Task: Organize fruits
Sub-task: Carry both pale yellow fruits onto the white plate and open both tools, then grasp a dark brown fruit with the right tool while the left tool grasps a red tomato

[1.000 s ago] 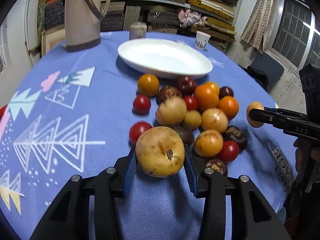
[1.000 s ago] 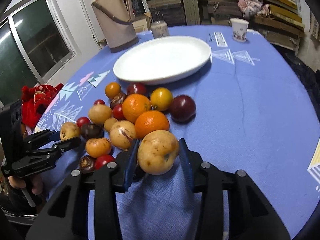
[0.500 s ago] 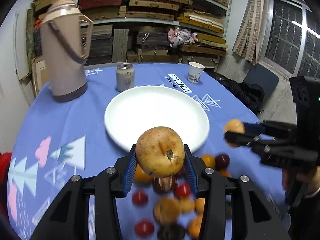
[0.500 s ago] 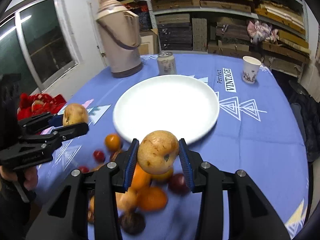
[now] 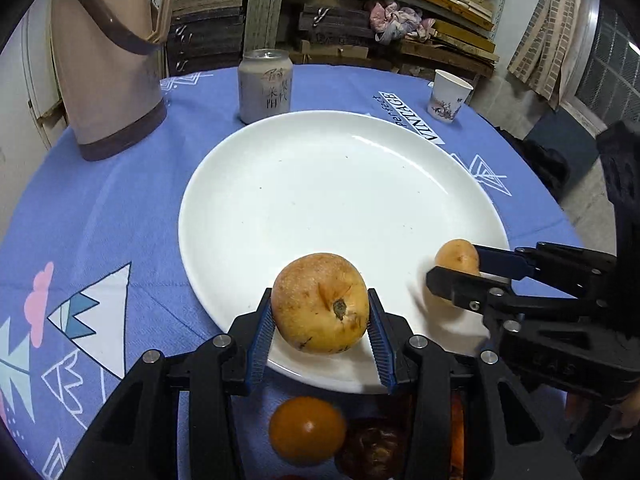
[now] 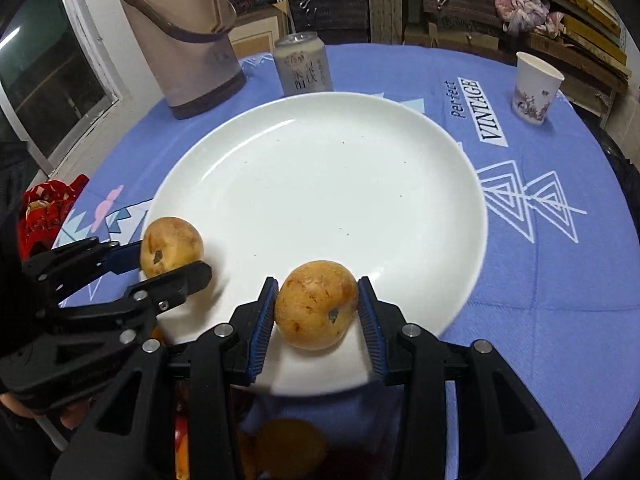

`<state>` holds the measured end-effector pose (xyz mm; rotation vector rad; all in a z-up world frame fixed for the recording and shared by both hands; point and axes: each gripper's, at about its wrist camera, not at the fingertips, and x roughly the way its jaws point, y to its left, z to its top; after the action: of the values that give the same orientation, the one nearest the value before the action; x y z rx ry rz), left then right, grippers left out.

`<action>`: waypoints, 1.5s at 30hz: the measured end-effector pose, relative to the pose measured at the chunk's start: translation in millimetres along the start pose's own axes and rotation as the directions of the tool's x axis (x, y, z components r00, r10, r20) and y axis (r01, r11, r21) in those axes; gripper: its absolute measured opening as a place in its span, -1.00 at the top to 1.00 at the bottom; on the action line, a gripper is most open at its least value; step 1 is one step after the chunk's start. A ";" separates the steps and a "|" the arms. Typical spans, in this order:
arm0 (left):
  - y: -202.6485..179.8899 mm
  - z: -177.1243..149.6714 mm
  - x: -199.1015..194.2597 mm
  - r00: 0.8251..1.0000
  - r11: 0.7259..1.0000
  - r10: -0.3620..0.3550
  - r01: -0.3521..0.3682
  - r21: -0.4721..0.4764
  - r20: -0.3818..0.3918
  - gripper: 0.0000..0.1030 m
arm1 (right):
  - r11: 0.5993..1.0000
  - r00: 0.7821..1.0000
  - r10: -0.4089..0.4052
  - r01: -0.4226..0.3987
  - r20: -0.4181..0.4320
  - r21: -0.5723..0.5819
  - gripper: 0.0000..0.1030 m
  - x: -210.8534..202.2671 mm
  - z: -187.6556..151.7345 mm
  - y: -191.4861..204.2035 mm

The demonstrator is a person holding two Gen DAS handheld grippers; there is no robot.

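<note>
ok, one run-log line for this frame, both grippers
left gripper: shut on yellow fruit | right gripper: shut on smaller yellow fruit | both over near rim of white plate | plate bare

Cluttered wooden shelves (image 5: 332, 12) behind a blue-clothed round table (image 6: 540, 264), window (image 6: 44, 80) at left.

Ahead of me, a blue patterned cloth (image 5: 120, 208) covers the round worktop. On it a grey drink can (image 5: 265, 85) stands upright. Left of the can stands a tall beige thermos jug (image 5: 106, 60); well to the can's right, a small paper cup (image 5: 450, 96); behind the can, cluttered shelves (image 5: 340, 12).
</note>
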<state>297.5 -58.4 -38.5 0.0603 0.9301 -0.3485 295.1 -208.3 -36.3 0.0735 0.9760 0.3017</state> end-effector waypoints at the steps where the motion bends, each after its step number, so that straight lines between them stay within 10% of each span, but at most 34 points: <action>1: -0.3 -0.4 -0.4 1.000 1.000 0.006 -0.006 0.005 0.002 0.13 | 1.000 1.000 0.001 -0.001 0.004 0.001 0.21 1.7 0.1 0.1; 6: 1.4 0.0 -22.5 0.996 0.999 0.031 -0.030 -0.014 0.087 -0.41 | 1.000 0.999 -0.002 0.002 0.041 0.010 -0.10 -16.0 -12.3 0.7; 15: -3.2 -28.1 -75.1 0.987 0.998 0.041 -0.048 0.042 0.153 -0.65 | 0.999 0.990 0.013 -0.005 0.140 -0.054 -0.72 -98.7 -73.9 1.6; 27: 23.8 -109.1 -109.3 0.991 0.997 0.077 -0.079 0.014 0.113 -0.79 | 0.984 0.995 0.087 -0.078 0.054 -0.159 -0.70 -122.2 -172.1 34.8; 35: 36.6 -138.7 -110.8 0.995 0.997 0.066 -0.063 -0.040 0.074 -0.79 | 0.972 1.000 -0.005 0.003 -0.005 -0.235 -0.59 -105.7 -191.9 53.6; 45: 23.6 -150.2 -100.7 0.996 0.996 0.087 -0.088 0.022 0.035 -0.79 | 0.936 0.999 -0.045 0.038 -0.013 -0.350 0.14 -77.6 -185.0 79.1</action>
<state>133.8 20.8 -51.1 0.1163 0.8871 -0.2782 84.8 -168.3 -62.3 -0.2762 0.9300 0.4342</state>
